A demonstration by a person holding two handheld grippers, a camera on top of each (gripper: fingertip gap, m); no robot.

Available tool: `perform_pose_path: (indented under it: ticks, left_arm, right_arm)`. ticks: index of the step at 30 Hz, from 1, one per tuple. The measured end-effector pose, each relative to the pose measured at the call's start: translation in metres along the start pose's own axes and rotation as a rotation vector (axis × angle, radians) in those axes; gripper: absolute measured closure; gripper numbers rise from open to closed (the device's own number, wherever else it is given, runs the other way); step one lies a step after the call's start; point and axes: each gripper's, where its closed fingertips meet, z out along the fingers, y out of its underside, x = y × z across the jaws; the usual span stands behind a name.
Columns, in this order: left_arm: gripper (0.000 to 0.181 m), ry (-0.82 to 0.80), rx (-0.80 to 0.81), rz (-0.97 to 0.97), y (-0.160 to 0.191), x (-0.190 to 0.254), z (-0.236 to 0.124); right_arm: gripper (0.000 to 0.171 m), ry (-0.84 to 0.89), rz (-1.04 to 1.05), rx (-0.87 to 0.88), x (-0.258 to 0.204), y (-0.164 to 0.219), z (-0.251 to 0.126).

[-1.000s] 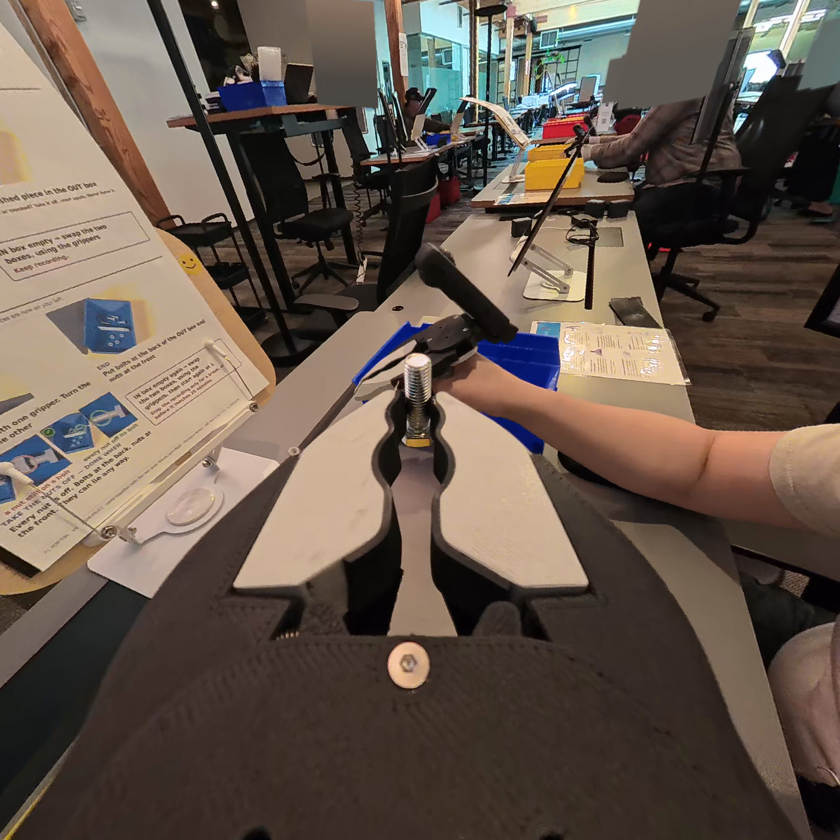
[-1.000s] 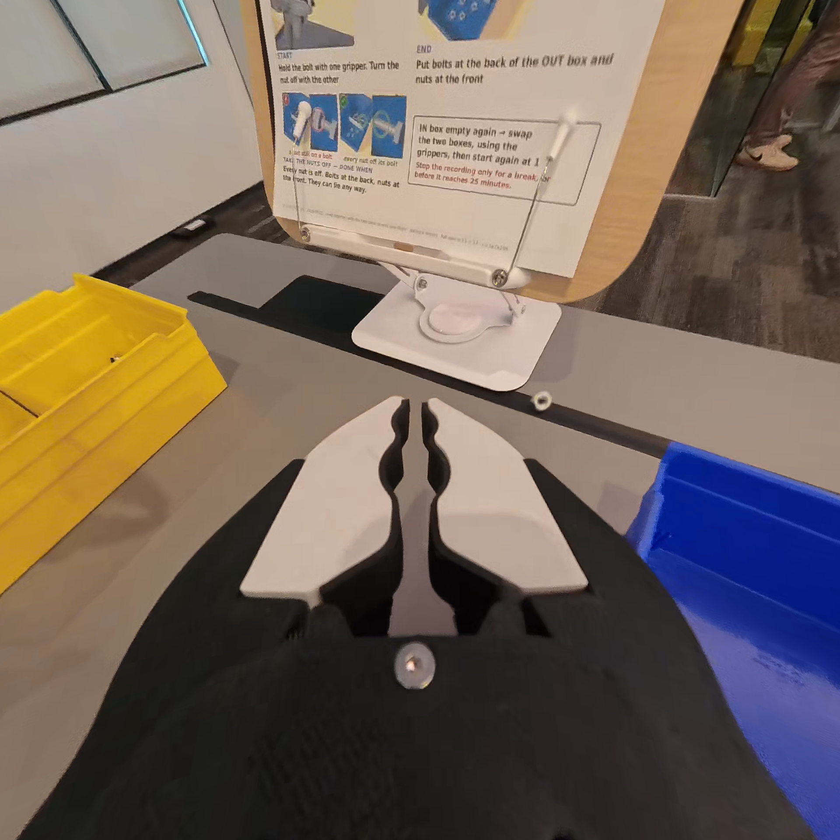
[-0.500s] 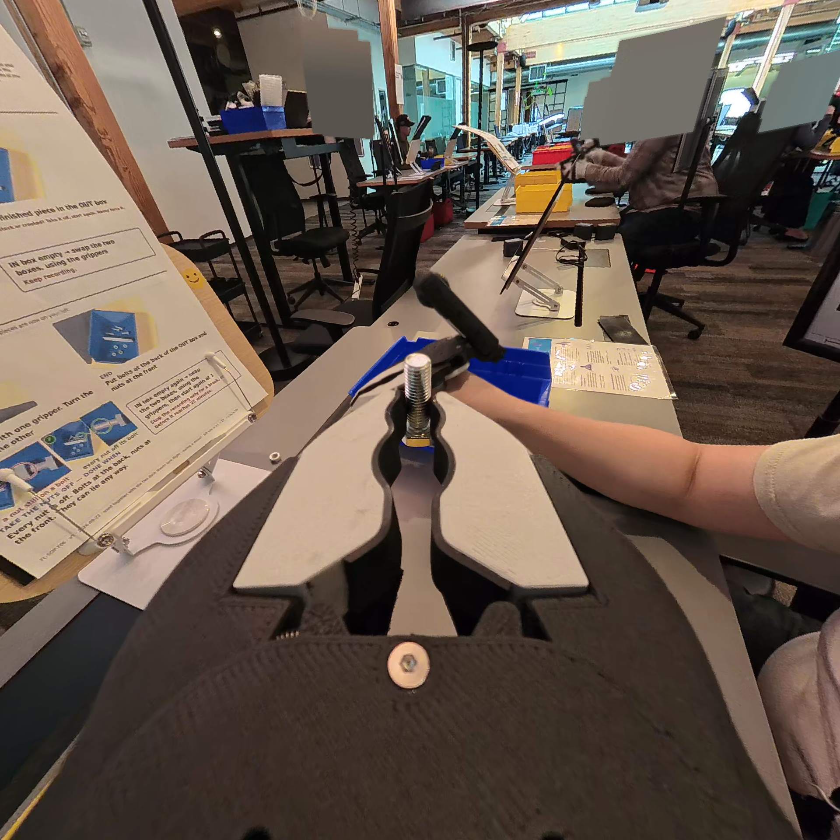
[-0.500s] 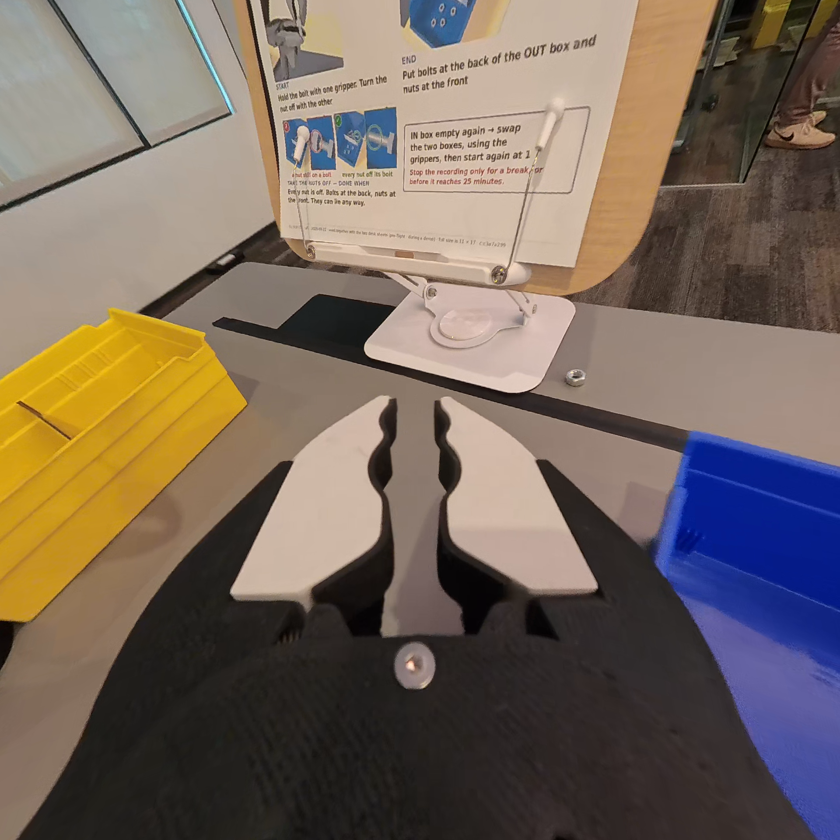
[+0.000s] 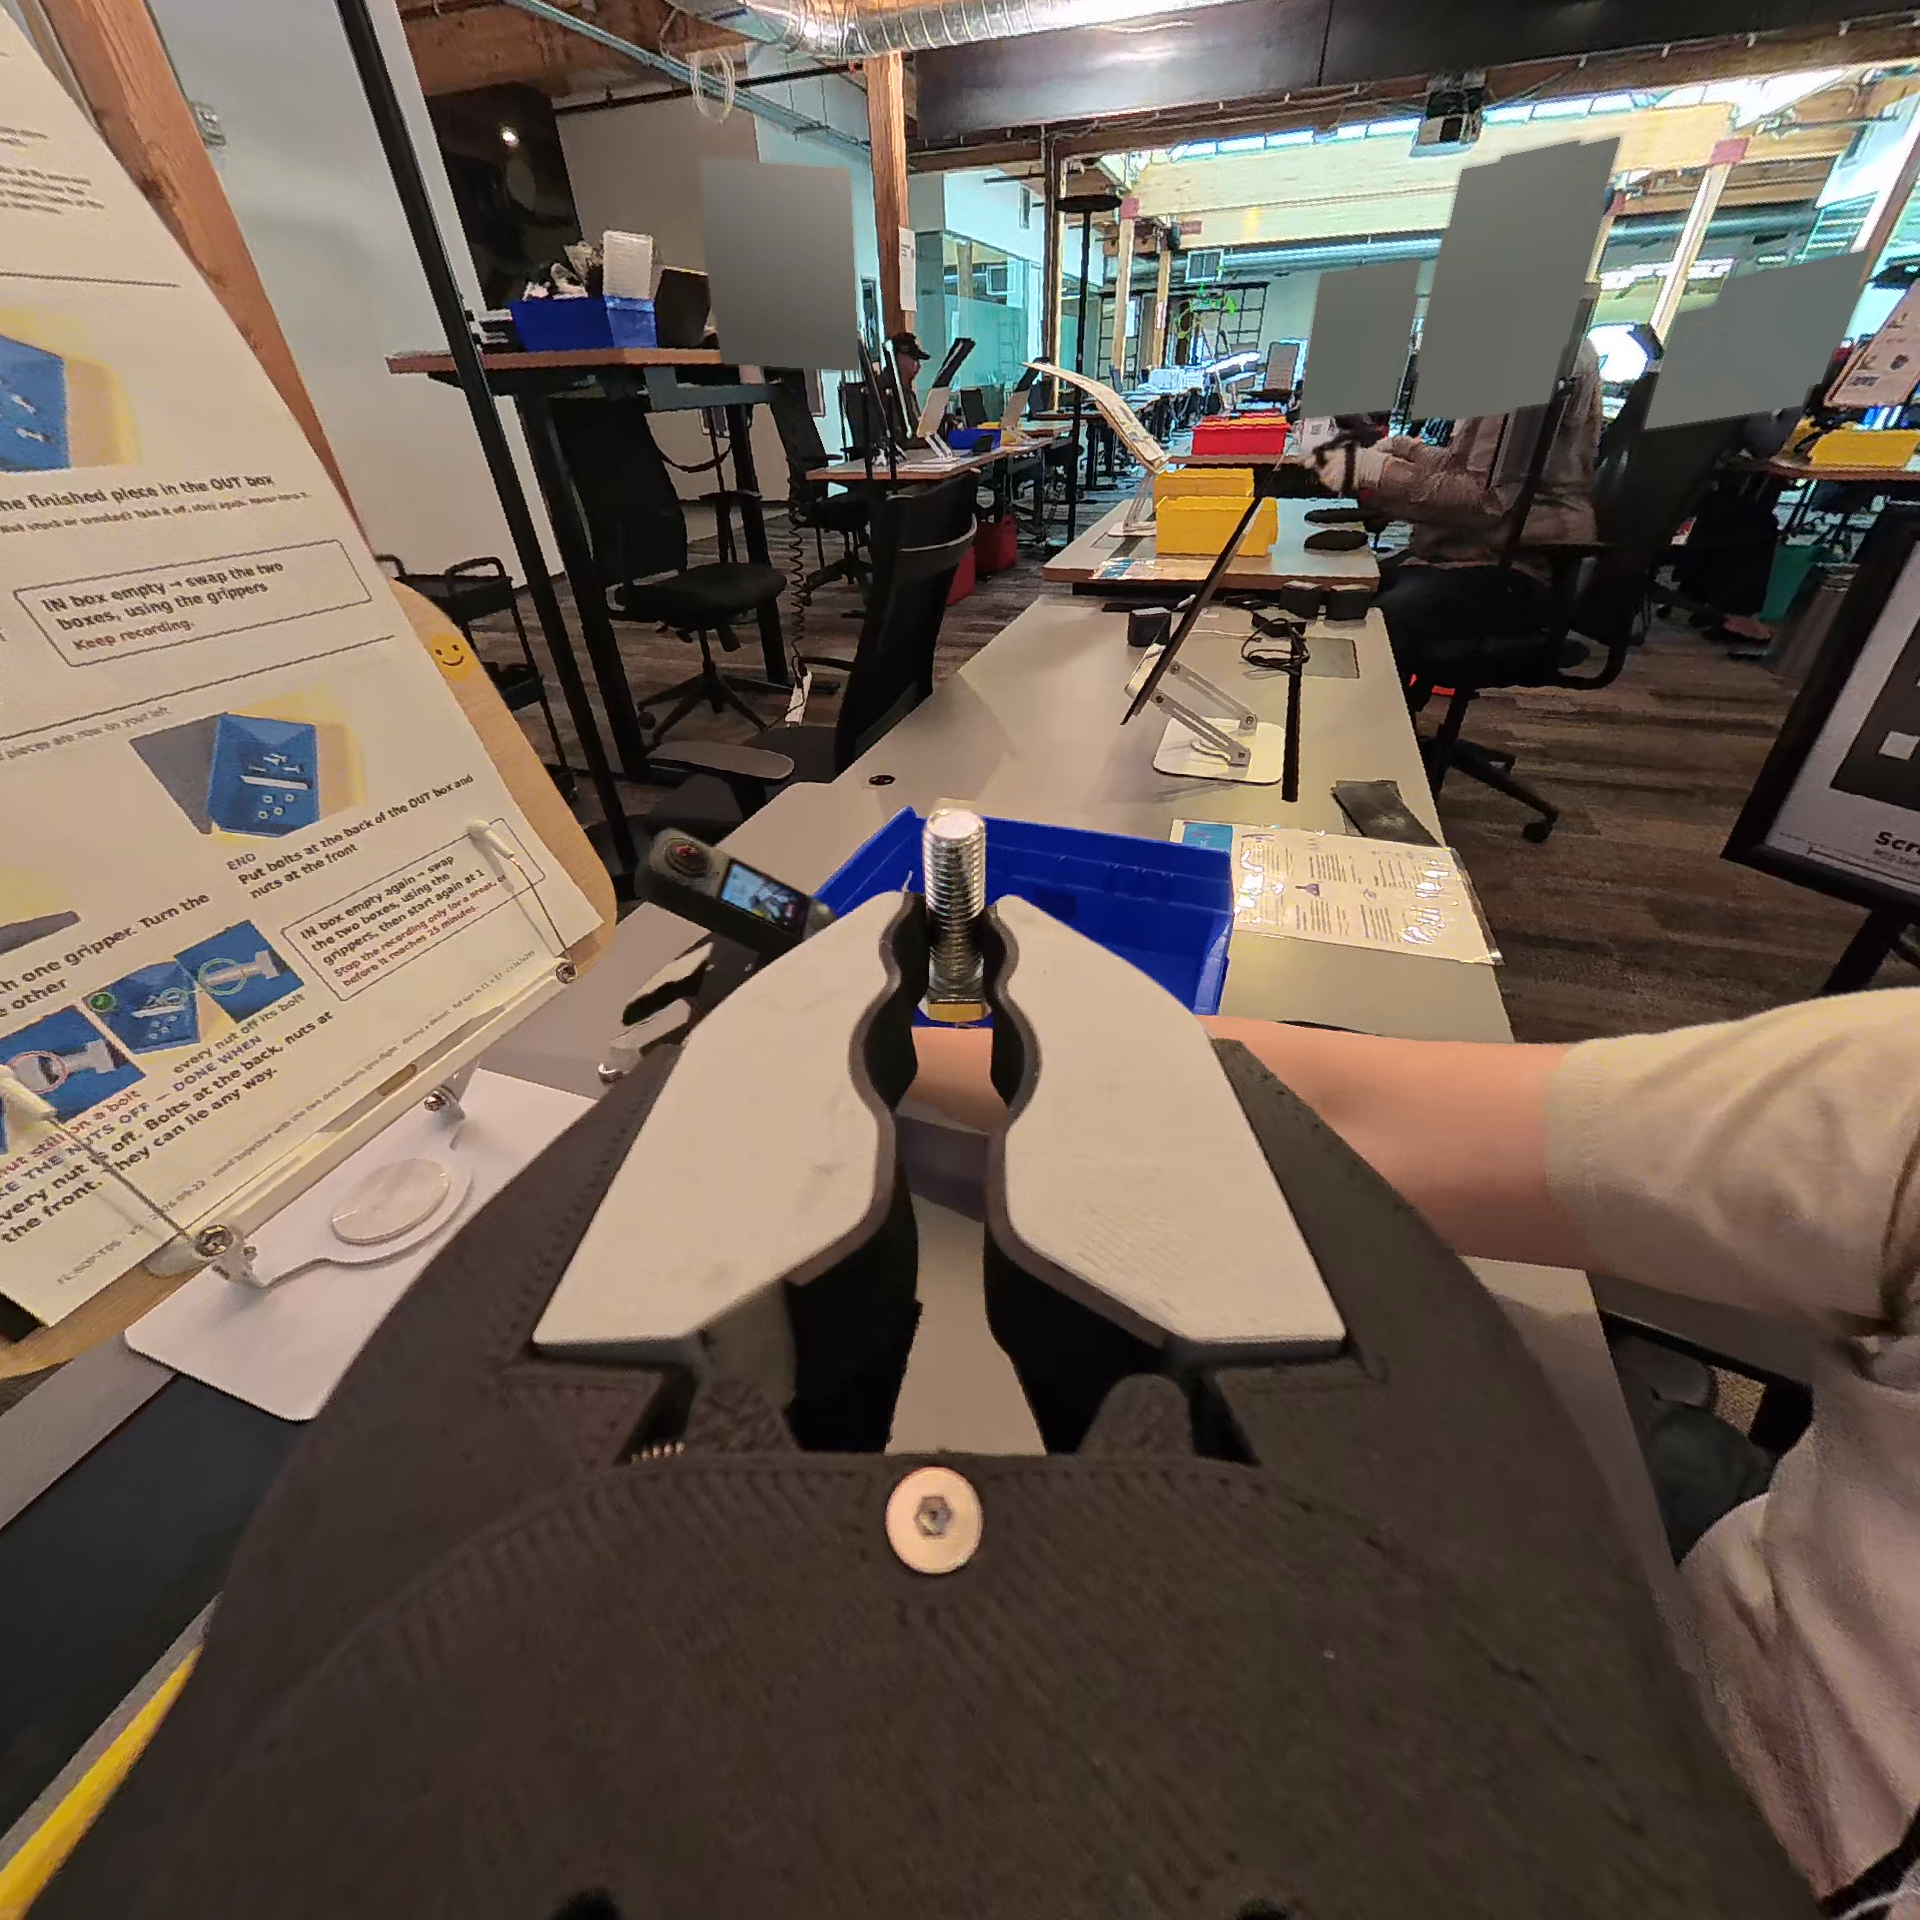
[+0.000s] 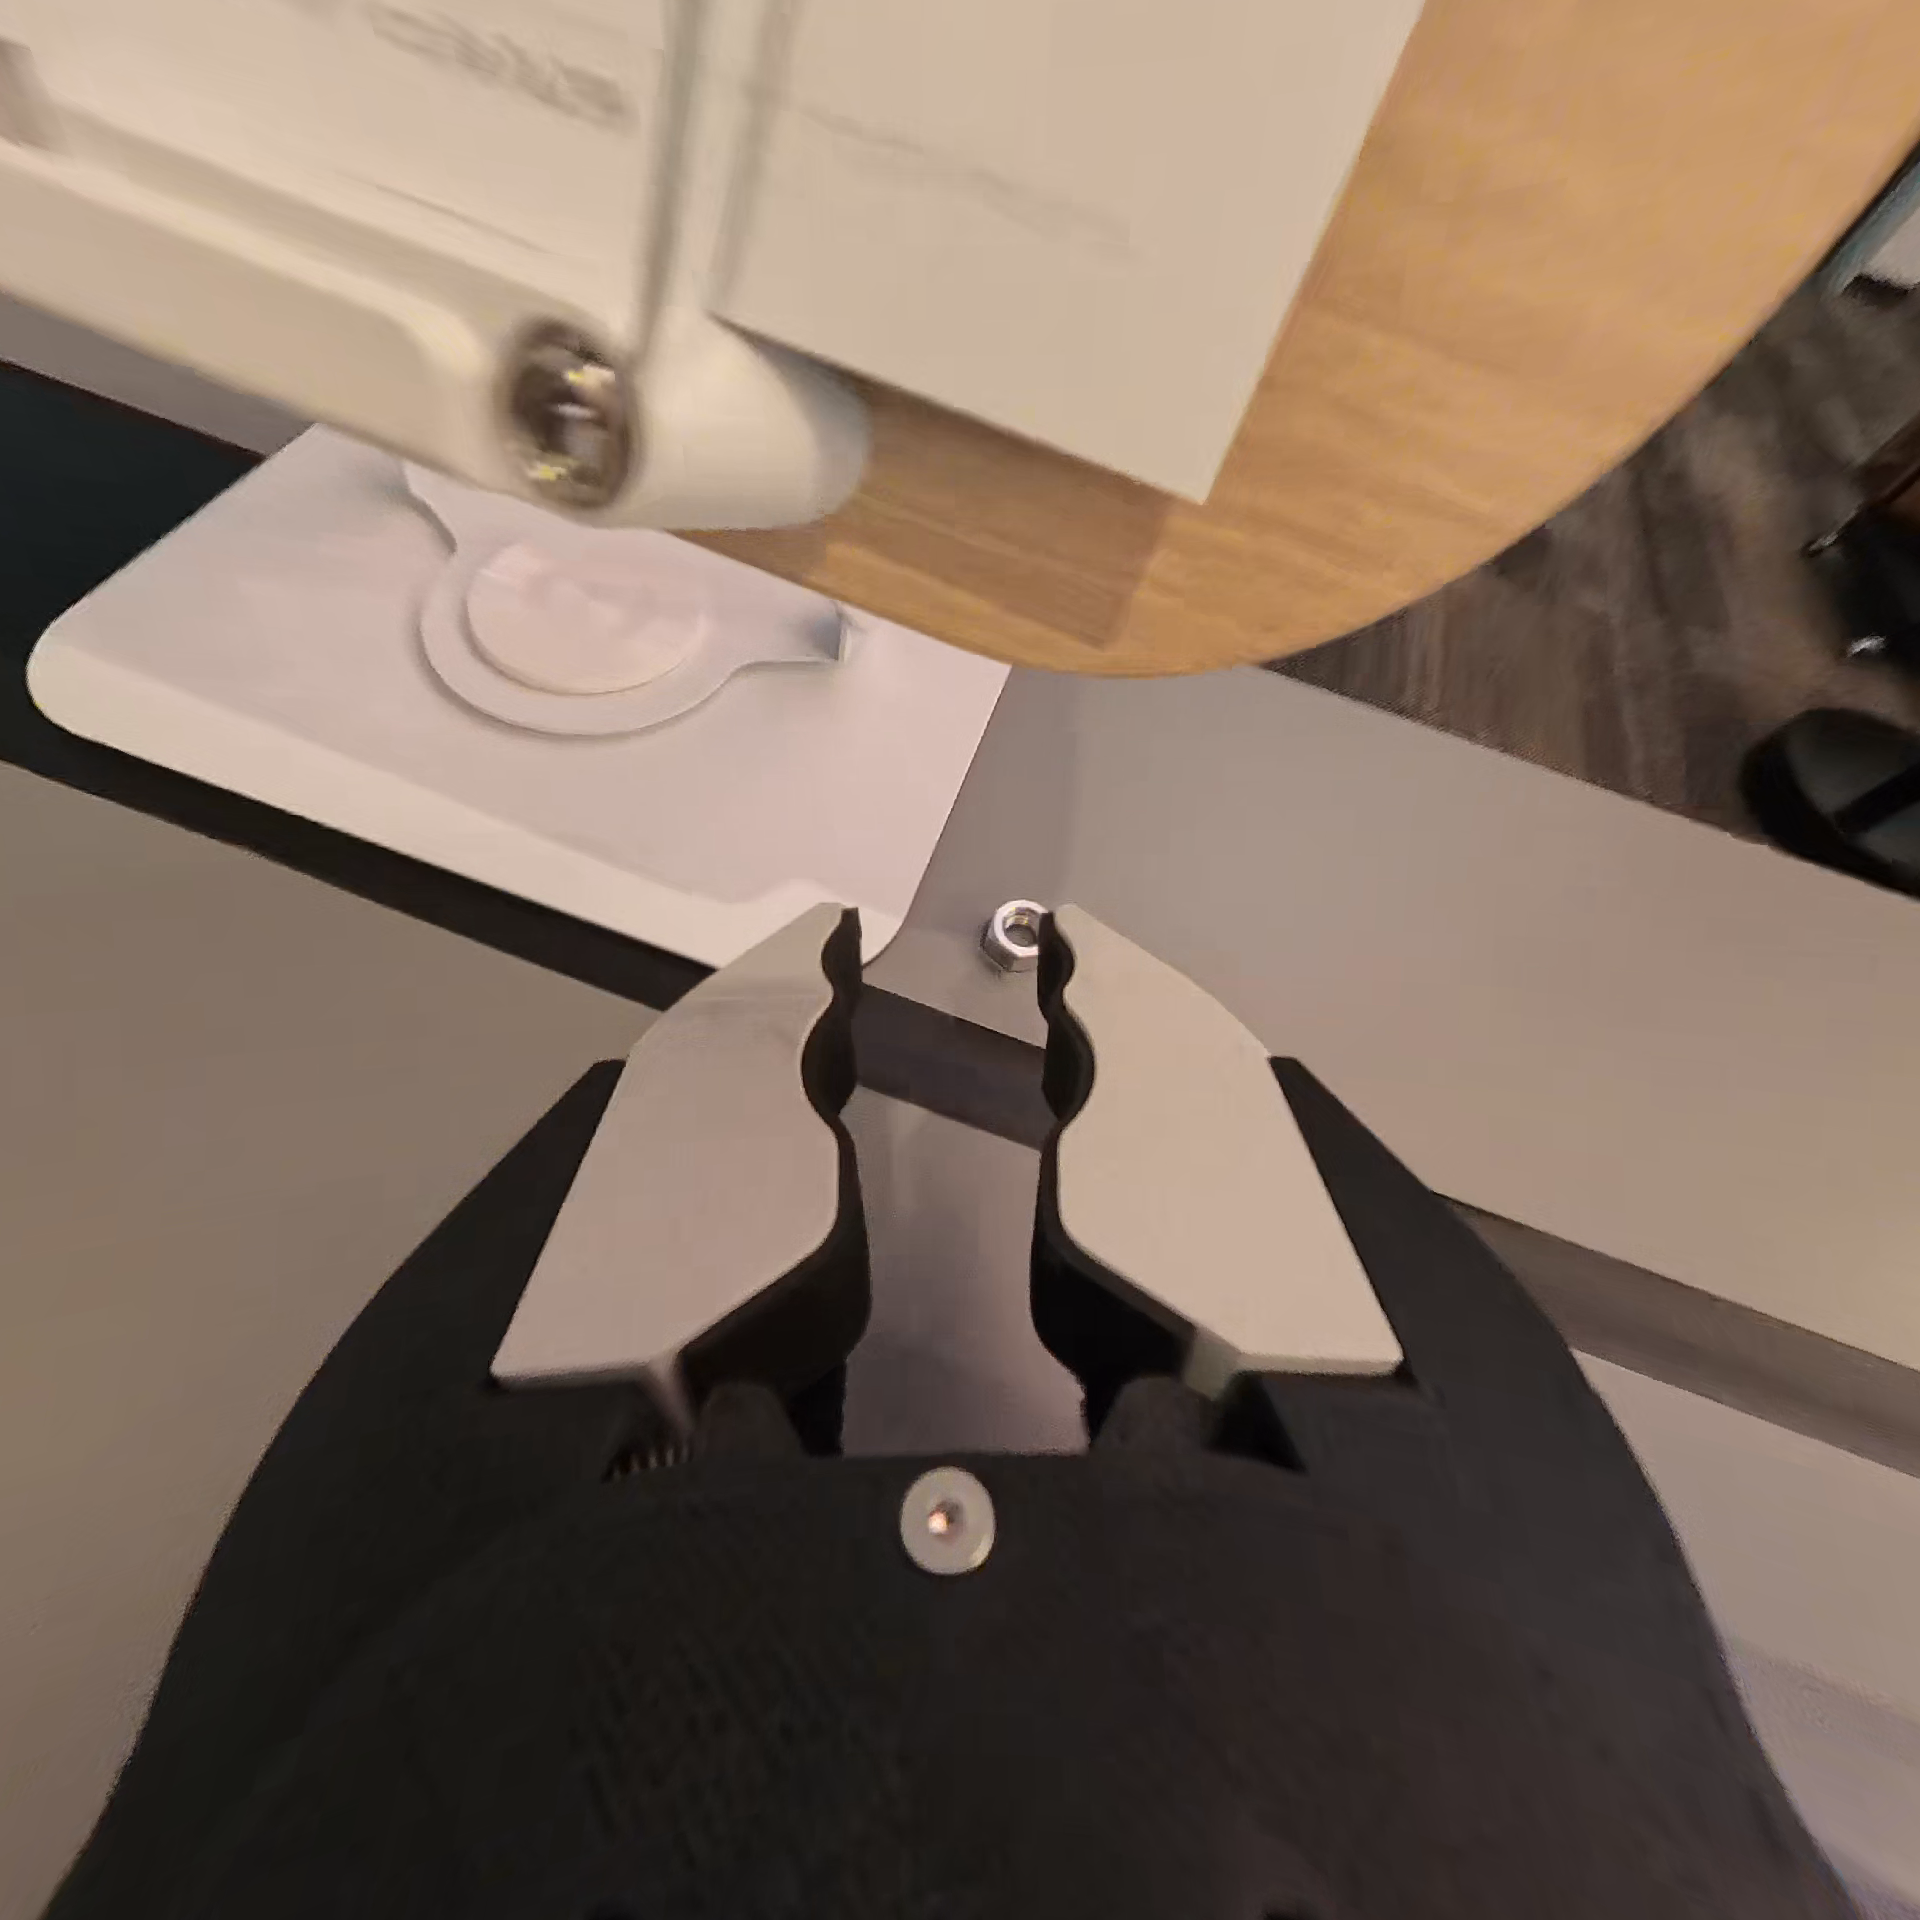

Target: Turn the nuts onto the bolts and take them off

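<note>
My left gripper is shut on a silver bolt. The bolt stands upright, its threaded end up and bare, its head down between the fingertips. My right gripper is open and low over the grey table. A small silver nut lies on the table between its fingertips, close against the right fingertip. In the left wrist view the right gripper shows partly at the left behind my fingers, with the person's forearm reaching across.
The white base of the instruction stand lies just left of the nut, and its wooden board hangs close above. A blue bin sits behind the bolt. A laminated sheet lies to its right. Other desks and chairs stand beyond. Across from one pair of fingers to the other is roughly 45 centimetres.
My right gripper has moved forward and down to the nut by the stand and opened wider. My left gripper still holds the bolt and has shifted a little.
</note>
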Motion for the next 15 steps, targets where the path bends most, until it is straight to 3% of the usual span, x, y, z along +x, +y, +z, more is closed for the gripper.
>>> perform_pose_path:
  ticks: [6,15]
  left_arm:
    - [0.172,0.019,0.007,-0.016,0.000,-0.001,-0.003]
    - [0.172,0.029,0.007,-0.021,0.000,-0.001,-0.002]
  right_arm:
    - [0.136,-0.059,-0.031,-0.097,0.010,0.016,0.028]
    - [0.138,-0.139,-0.190,-0.102,0.012,0.023,0.040]
